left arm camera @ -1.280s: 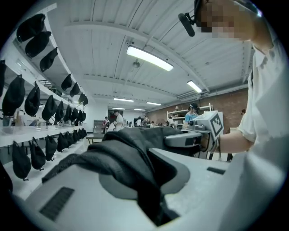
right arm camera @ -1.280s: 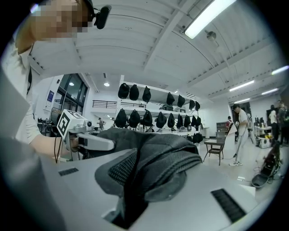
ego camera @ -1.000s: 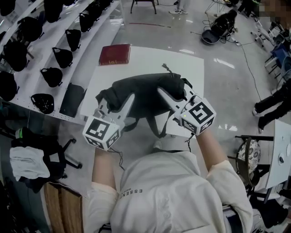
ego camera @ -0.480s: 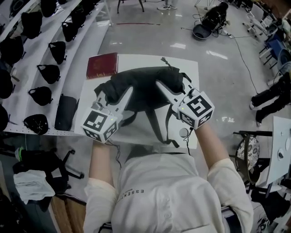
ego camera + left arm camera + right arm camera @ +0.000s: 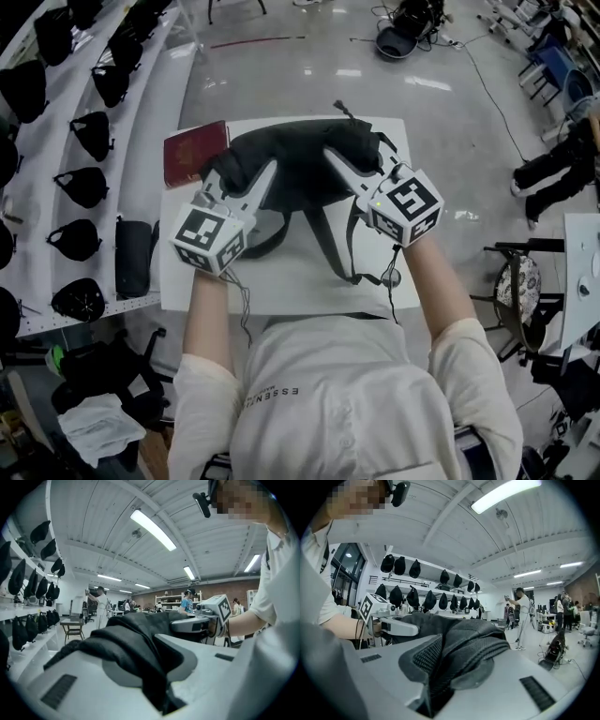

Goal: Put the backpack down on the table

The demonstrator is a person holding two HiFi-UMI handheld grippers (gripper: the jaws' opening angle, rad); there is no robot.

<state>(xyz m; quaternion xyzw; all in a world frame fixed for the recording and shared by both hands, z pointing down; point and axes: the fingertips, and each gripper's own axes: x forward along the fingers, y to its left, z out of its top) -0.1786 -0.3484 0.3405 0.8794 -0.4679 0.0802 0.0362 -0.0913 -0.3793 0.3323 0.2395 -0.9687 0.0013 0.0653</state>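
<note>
Left gripper (image 5: 241,180) and right gripper (image 5: 353,167) each clamped on a fold of the black soft fabric backpack (image 5: 302,161), one per side. Backpack is over the far half of the white square table (image 5: 281,286), straps trailing nearer. Dark red flat book (image 5: 192,153) lies at the table's far-left corner.

The person wears a cream short-sleeved T-shirt (image 5: 337,403) with small dark lettering (image 5: 270,397) below the collar. The left gripper (image 5: 242,178) and right gripper (image 5: 354,161) are pale grey, with long tapering fingers (image 5: 261,190) and white cubes (image 5: 208,240) bearing black square markers. A thin dark cable (image 5: 246,314) trails from the left one.
</note>
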